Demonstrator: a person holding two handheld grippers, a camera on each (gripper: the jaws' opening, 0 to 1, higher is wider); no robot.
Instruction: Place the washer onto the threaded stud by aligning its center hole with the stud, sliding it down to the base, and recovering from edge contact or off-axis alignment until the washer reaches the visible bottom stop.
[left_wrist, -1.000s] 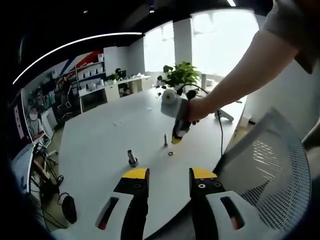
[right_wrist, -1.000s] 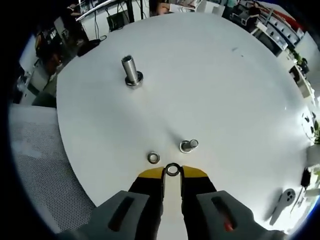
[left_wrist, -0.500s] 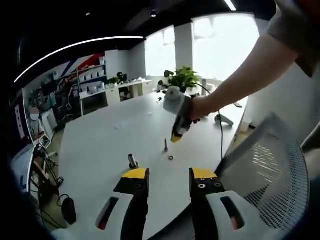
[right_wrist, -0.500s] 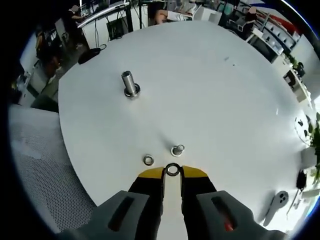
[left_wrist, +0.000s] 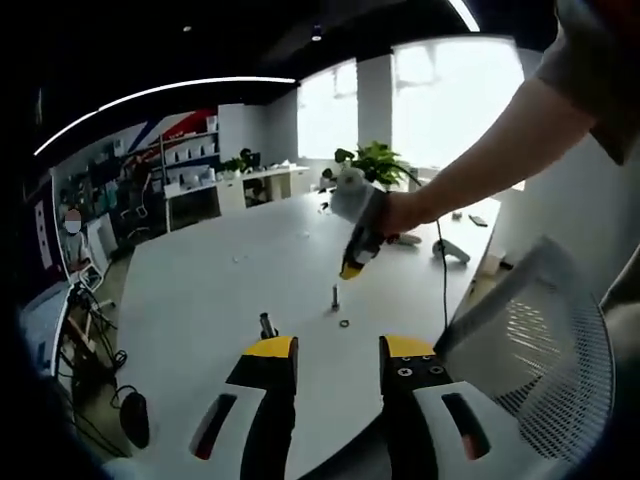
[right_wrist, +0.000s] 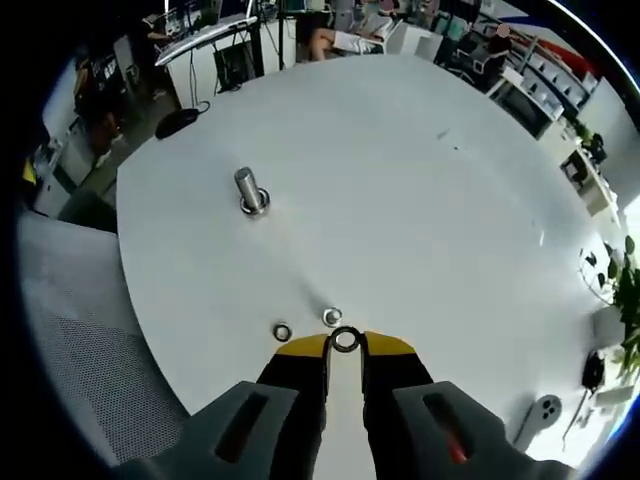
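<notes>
**Washer held above stud on white table**

In the right gripper view, the right gripper (right_wrist: 344, 345) has its yellow-tipped jaws clamped on a small metal washer (right_wrist: 345, 340), pinched at the tips and lying flat toward the camera. The threaded stud (right_wrist: 331, 317), seen end-on, stands on the white table (right_wrist: 420, 200) just beyond the washer, the two nearly touching in the picture but not aligned. A second washer (right_wrist: 282, 332) lies on the table just beside the stud, and a larger steel post (right_wrist: 249, 190) stands well apart from it.

In the left gripper view, the left gripper (left_wrist: 335, 352) hangs over the table's near edge, its jaws apart and empty. A person's hand (left_wrist: 400, 212) holds the right gripper (left_wrist: 351, 269) above the stud (left_wrist: 335, 297).
</notes>
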